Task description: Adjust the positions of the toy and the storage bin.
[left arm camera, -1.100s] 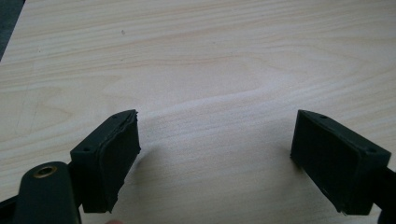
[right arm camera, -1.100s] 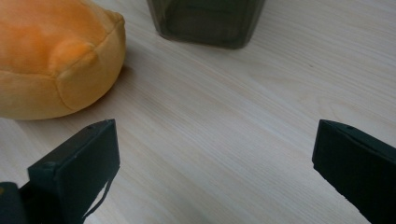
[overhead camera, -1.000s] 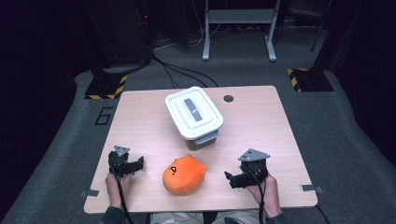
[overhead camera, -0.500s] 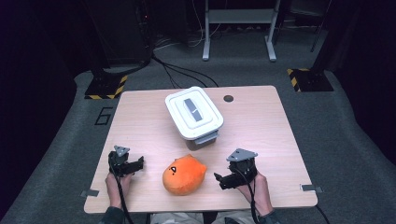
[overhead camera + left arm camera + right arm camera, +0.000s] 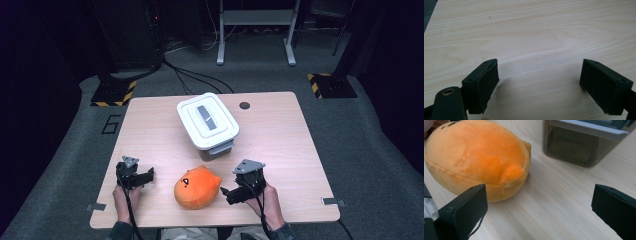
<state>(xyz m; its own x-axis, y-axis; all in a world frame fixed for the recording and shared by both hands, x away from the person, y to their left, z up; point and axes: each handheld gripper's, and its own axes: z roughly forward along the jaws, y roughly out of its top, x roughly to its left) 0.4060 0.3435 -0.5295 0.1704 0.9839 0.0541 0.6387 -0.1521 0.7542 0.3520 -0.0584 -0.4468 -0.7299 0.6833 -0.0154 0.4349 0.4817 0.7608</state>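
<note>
While orange plush [image 5: 196, 187] lies near, lidded bin [image 5: 207, 121] stands behind, apart.

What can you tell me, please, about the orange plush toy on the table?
The orange plush toy is a rounded, soft-looking cushion shape of short fuzzy fabric, with a seam round its lower edge and a small nub on the side nearest the right tool. A small dark and white face marking shows on top. It lies flat on the wooden table, near the front edge, in front of the lidded white box and apart from it. The right tool, jaws open, is close beside it without gripping it.
</note>
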